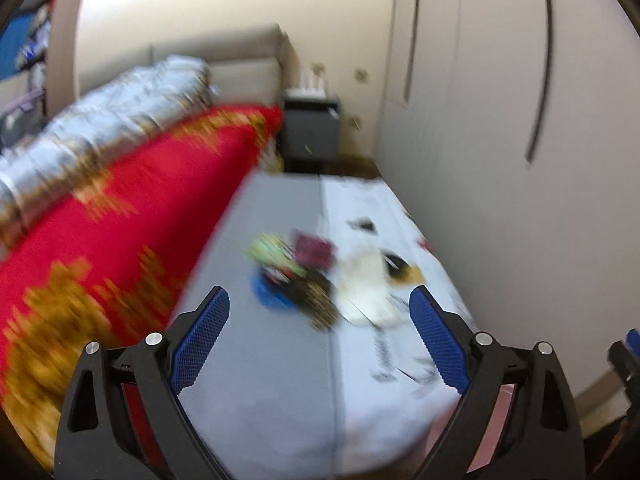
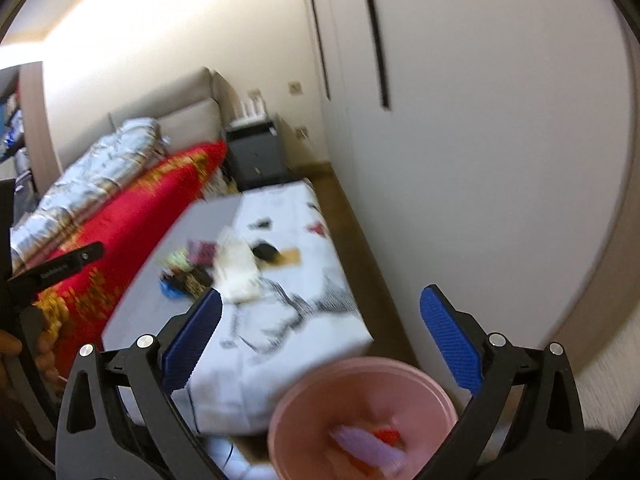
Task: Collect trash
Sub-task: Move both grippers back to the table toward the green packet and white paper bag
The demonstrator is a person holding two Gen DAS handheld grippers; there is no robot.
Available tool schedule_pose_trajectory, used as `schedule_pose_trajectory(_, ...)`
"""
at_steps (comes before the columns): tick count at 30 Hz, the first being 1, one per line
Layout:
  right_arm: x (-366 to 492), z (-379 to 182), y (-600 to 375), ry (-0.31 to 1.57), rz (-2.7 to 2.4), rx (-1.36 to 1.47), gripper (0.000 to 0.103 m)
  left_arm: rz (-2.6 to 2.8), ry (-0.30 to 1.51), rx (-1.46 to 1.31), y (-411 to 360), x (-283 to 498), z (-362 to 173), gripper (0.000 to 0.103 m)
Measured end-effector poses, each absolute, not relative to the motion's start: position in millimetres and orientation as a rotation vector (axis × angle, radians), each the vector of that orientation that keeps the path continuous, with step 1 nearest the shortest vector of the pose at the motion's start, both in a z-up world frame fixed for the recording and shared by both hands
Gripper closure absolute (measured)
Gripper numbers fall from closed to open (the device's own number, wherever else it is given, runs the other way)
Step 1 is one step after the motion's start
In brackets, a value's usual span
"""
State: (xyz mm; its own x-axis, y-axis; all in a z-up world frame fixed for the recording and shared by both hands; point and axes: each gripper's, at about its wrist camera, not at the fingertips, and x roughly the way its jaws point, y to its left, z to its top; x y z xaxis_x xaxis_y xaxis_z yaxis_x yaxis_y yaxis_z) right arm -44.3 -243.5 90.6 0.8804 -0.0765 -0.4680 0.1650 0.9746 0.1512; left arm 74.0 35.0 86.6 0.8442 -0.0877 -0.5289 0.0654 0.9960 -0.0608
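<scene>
Both views were blurred. The left gripper (image 1: pixel 318 320) stood with its blue-padded fingers (image 1: pixel 200 338) spread wide and nothing between them, hovering above a low grey-and-white counter (image 1: pixel 280 360) whose right half carried a black-and-white print. On that counter, ahead of the fingers, lay a small heap of trash (image 1: pixel 296 276): a yellow-green wrapper, a dark maroon packet, something blue at the near left edge, a dark speckled piece, and a crumpled white sheet (image 1: pixel 368 288) just to the right, touching the rest. Smaller dark and orange scraps lay beyond the white sheet, too smeared to name. The right gripper (image 2: pixel 322 314) was likewise released, its fingers (image 2: pixel 450 344) wide apart and grasping nothing. Below and between them in the right wrist view stood a pink bin (image 2: pixel 360 420) on the floor at the near end of the counter, with a pale lilac piece and something red already inside. The same trash heap (image 2: pixel 192 270) showed further off on the counter, well apart from the bin. A bed with a red and gold cover (image 1: pixel 120 220) ran along the left side of the counter, a silvery grey quilt (image 1: pixel 100 120) bunched on top. A dark nightstand (image 1: pixel 310 128) stood at the far end, and white wardrobe doors (image 1: pixel 500 120) filled the right. At the left edge of the right wrist view a hand (image 2: pixel 10 352) gripped part of a black handle.
</scene>
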Motion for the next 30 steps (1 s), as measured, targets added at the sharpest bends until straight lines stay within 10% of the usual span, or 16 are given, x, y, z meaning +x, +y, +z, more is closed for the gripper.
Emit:
schedule_pose_trajectory(10, 44.3, 96.0, -199.3, 0.443, -0.024, 0.172, 0.005, 0.037, 0.424, -0.048, 123.1, 128.4, 104.9, 0.008)
schedule_pose_trajectory(30, 254.5, -53.7, -134.9, 0.639, 0.011, 0.086, 0.005, 0.012, 0.621, -0.038, 112.3, 303.9, -57.9, 0.008)
